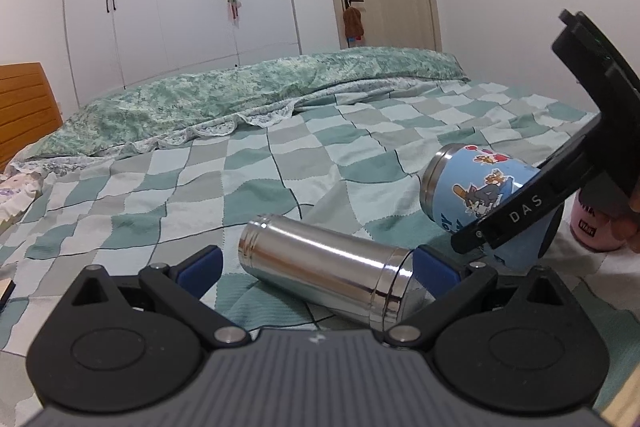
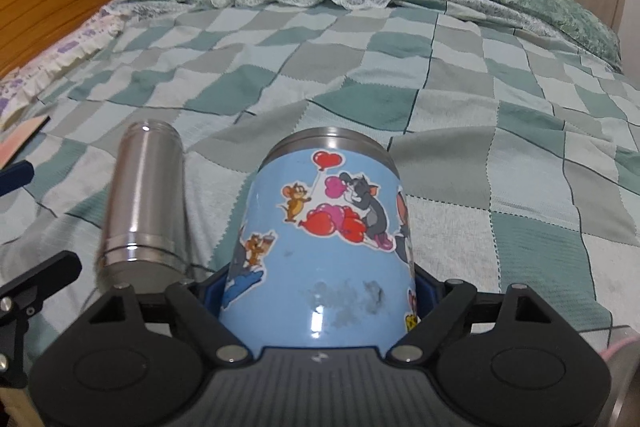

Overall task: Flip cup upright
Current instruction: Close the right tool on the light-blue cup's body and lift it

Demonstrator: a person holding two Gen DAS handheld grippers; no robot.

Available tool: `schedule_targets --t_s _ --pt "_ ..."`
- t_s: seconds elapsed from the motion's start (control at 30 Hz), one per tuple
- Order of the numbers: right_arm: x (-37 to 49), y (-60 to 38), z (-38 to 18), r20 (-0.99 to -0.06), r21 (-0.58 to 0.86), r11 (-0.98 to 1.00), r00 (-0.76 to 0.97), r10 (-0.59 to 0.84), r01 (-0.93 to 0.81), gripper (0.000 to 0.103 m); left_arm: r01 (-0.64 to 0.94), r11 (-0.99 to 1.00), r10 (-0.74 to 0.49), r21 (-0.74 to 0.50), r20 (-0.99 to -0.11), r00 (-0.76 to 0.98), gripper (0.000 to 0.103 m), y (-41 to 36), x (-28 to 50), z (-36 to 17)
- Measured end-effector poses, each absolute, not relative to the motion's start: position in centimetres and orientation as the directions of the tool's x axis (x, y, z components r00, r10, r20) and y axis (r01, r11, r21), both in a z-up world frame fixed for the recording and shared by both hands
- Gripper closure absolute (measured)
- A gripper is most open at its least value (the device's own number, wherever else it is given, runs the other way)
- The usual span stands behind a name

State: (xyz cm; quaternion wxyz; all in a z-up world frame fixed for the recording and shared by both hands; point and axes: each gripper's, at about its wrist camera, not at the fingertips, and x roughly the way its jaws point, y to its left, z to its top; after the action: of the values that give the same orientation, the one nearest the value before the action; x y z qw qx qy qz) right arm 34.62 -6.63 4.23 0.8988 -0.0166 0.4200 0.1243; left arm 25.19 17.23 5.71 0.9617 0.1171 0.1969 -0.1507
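Blue cup (image 2: 324,227): we found it tilted, axis running forward from the right gripper (image 2: 320,291), which clamped its base.
Left gripper (image 1: 316,267): spread wide, straddling the flask (image 1: 324,267).

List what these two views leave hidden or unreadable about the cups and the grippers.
- Blue cartoon cup: its end nearest the right wrist camera is hidden by the right gripper.
- Same cup, left wrist view: partly covered by the right gripper's black body.
- Pink cup: mostly hidden behind that body; label unreadable.
- Steel cup: its near end sits behind the left gripper linkage.
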Motion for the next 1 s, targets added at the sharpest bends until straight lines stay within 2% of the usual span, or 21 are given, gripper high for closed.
schedule_targets --t_s 0.4,0.67,1.0 --pt "26.5 -7.2 7.1 -0.711 0.126 0.955 0.647 0.276 -0.269 0.018 0.299 0.942 -0.222 0.152 -0.385 0.896 0.000 17.4 19.0 8.1" --pt "21.0 -7.4 5.8 -0.718 0.164 0.954 0.633 0.291 -0.253 0.018 0.285 0.950 -0.212 0.129 -0.407 0.889 0.000 16.9 14.5 7.7" --pt "18.3 -8.2 3.1 -0.742 0.224 0.964 0.617 0.263 -0.141 0.018 0.260 0.961 -0.193 0.090 -0.455 0.869 0.000 16.2 11.1 6.2"
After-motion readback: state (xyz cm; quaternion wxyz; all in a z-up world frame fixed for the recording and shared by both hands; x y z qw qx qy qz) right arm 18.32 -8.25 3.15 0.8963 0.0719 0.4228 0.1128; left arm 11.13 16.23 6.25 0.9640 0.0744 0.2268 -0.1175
